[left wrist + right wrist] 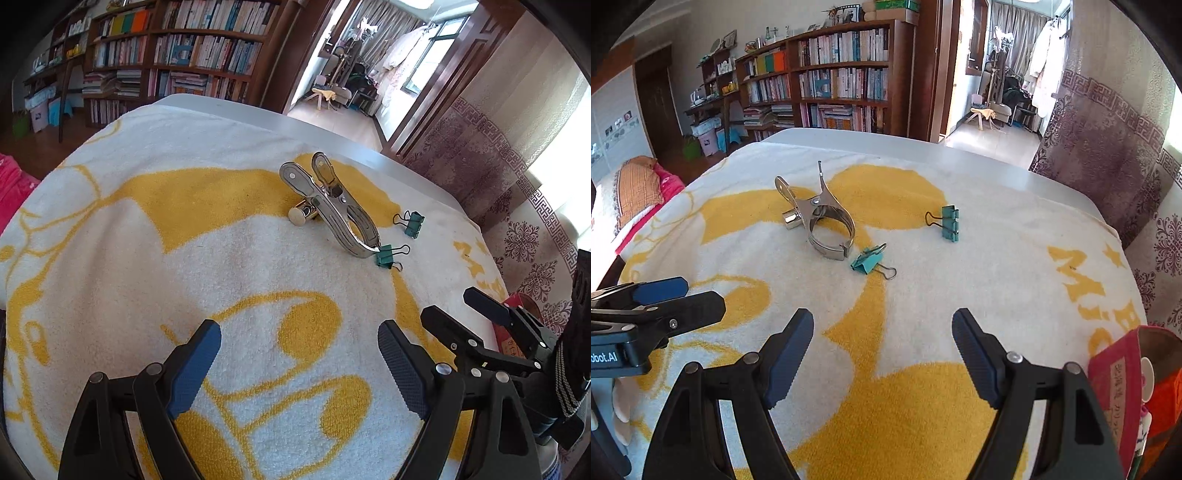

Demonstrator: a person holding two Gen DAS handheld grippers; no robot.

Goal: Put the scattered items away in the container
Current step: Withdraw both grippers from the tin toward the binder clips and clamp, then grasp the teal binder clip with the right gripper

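A large silver metal clamp (pixel 334 206) (pixel 820 218) lies on the yellow-and-white towel (pixel 229 258) (pixel 997 258), with a small metal cylinder (pixel 301 214) (pixel 791 219) against it. Two green binder clips lie beside it: one near the clamp's tip (pixel 386 255) (pixel 866 261), one farther right (pixel 413 223) (pixel 950 223). A red box (pixel 1115 384) (pixel 513 332) stands at the table's right edge. My left gripper (pixel 299 354) is open and empty over the towel. My right gripper (pixel 882 343) is open and empty, also short of the items; it shows in the left wrist view (pixel 461 306).
The towel covers a white table (pixel 332 136) (pixel 997 166). Bookshelves (pixel 184 48) (pixel 831 77) stand behind, a patterned curtain (pixel 498 155) (pixel 1108 147) on the right, and bedding (pixel 639 188) on the left. The left gripper shows at the left of the right wrist view (pixel 683 295).
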